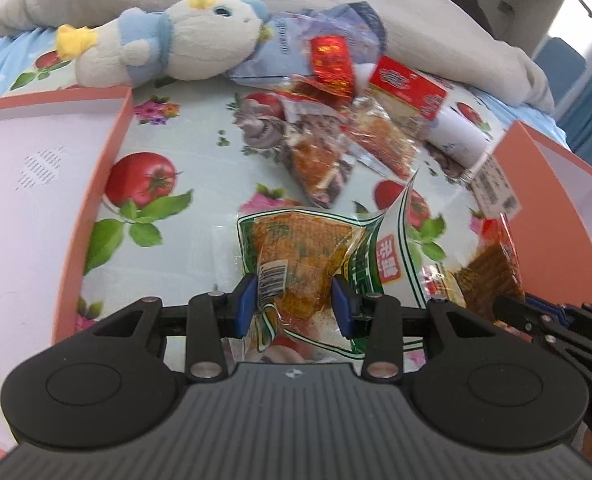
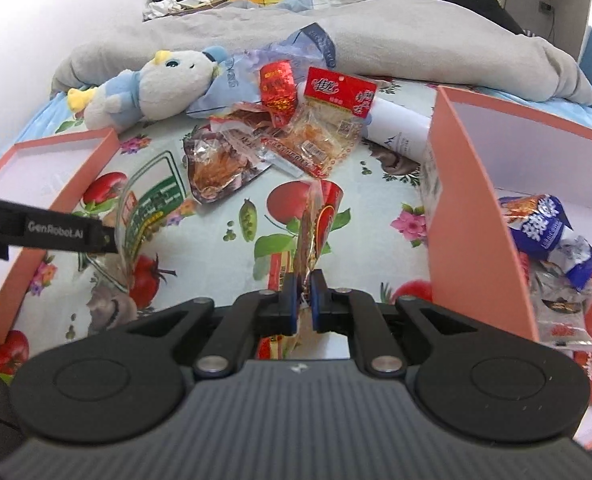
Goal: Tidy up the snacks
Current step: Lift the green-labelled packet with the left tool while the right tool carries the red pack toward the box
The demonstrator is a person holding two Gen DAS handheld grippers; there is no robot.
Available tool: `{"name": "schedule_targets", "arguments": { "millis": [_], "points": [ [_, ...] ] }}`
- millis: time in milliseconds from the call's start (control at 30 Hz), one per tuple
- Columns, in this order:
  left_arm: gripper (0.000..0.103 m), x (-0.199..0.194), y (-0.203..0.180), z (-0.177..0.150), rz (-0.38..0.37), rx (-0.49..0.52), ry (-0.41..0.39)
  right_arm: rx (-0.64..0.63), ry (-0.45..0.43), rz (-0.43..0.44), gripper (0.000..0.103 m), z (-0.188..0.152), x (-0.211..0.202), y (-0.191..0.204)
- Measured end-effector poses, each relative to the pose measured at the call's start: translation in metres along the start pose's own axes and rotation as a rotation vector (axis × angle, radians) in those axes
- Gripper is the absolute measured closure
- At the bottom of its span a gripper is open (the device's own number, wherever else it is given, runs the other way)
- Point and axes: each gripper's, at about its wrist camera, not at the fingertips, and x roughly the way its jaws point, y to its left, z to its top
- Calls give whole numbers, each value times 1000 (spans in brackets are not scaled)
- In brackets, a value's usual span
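Snacks lay in a pile (image 1: 348, 120) ahead of both my tools, on the fruit-print sheet (image 1: 199, 160). My left gripper (image 1: 292, 300) was clamped on a green-edged snack bag (image 1: 308, 248), with its blue pads pressed on the bag's two sides. My right gripper (image 2: 300, 296) was squeezed tight on a thin red snack pack (image 2: 316, 224) that stood up on its edge between the fingers.

Only my right camera showed inside the pink box on my right (image 2: 452, 184). A blue and white bag (image 2: 544, 232) and a grey bag (image 2: 564, 316) lay in it, just past the wall next to my right tool. My left camera only saw that box's outer wall (image 1: 536, 168). My left camera showed more of the pink box on my left (image 1: 107, 168), and its floor looked white. My right camera also caught my left tool's strap (image 2: 47, 228) and the green-edged bag (image 2: 151, 208) held up off the sheet.

A stuffed duck (image 1: 167, 40) lay far ahead, touching a blue bag (image 1: 283, 40) at the back of the pile. A white tube (image 2: 400, 128) lay beside the right box's far corner. A grey blanket (image 2: 416, 36) sat behind it all.

Open sheet ran between the two boxes, in front of my tools. The right box wall stood close beside my right tool.
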Motion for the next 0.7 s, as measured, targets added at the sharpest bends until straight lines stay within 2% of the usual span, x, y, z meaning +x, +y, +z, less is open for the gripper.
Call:
{"name": "schedule_targets", "arguments": {
  "millis": [300, 700],
  "points": [
    [58, -29, -33, 7, -23, 70, -20, 60, -38, -13, 94, 6, -29, -13],
    [58, -73, -74, 43, -90, 97, -93, 78, -111, -32, 94, 32, -71, -28]
  ]
}}
